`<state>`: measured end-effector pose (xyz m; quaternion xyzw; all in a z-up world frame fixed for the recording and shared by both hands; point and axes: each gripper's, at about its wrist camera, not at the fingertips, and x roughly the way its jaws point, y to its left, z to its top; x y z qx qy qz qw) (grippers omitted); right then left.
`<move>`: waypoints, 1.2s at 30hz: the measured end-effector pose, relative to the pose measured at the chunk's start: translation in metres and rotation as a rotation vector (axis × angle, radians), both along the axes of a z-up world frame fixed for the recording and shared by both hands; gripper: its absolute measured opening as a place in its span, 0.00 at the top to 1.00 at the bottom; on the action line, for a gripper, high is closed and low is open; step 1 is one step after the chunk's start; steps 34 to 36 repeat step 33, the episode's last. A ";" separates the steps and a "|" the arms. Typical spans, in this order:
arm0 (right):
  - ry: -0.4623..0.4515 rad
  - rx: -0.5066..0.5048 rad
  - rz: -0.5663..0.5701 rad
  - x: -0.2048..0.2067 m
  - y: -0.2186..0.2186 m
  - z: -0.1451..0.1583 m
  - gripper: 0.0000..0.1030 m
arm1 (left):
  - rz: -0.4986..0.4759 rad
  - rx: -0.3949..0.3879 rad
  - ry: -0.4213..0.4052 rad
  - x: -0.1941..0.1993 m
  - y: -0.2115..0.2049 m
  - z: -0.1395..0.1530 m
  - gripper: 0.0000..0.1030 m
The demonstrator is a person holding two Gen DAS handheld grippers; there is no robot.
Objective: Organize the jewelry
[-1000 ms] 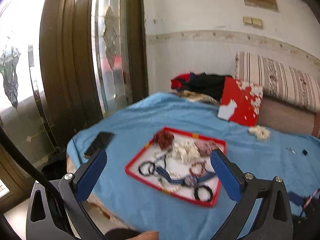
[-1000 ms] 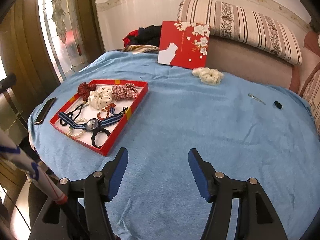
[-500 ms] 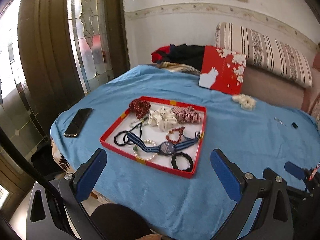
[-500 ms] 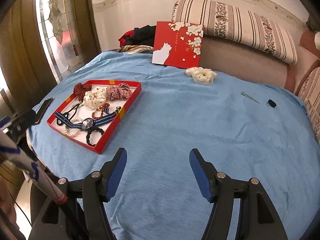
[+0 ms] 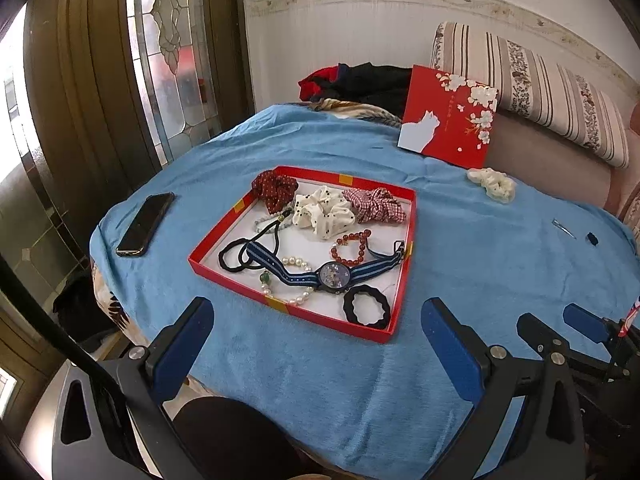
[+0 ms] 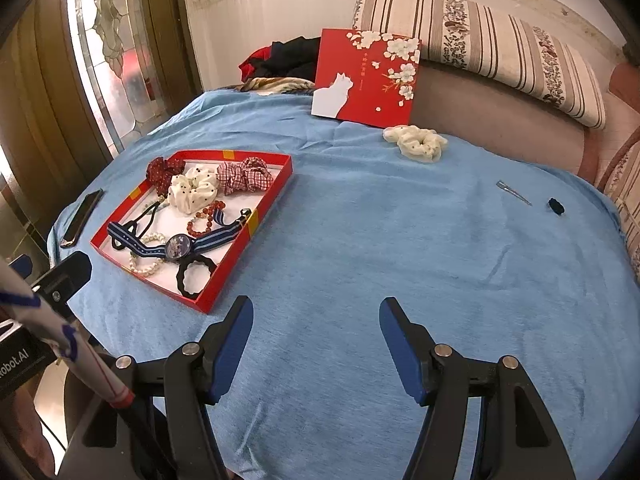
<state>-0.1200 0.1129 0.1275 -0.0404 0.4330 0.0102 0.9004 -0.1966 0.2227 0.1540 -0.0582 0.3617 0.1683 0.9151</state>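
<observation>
A shallow red tray (image 5: 394, 264) (image 6: 276, 196) lies on the blue cloth and holds scrunchies, a striped-band watch (image 5: 334, 274) (image 6: 180, 246), a red bead bracelet (image 5: 352, 246), a pearl bracelet (image 5: 296, 298) and black hair ties (image 5: 366, 311). A cream scrunchie (image 5: 493, 184) (image 6: 416, 142), a metal hair clip (image 6: 513, 191) and a small black piece (image 6: 556, 205) lie loose on the cloth. My left gripper (image 5: 316, 328) is open and empty, just short of the tray's near edge. My right gripper (image 6: 316, 328) is open and empty over bare cloth, right of the tray.
A black phone (image 5: 146, 224) lies left of the tray near the cloth's edge. A red lid with a white cat (image 5: 448, 116) (image 6: 366, 78) leans against the sofa back, beside a striped cushion (image 6: 480, 40) and dark clothes (image 5: 360, 84).
My left gripper has swung right and come nearer, so the tray now sits centred before it. My right gripper has shifted only slightly. Both stay open.
</observation>
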 end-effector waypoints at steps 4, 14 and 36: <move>0.012 -0.018 -0.001 0.003 0.003 -0.004 0.32 | -0.004 -0.004 0.019 0.004 0.002 -0.006 0.00; 0.023 -0.052 0.013 0.008 0.010 -0.006 0.32 | -0.012 -0.042 0.044 0.010 0.009 -0.016 0.00; 0.037 -0.082 0.064 0.017 0.040 -0.012 0.32 | 0.037 -0.080 0.052 0.009 0.035 -0.021 0.00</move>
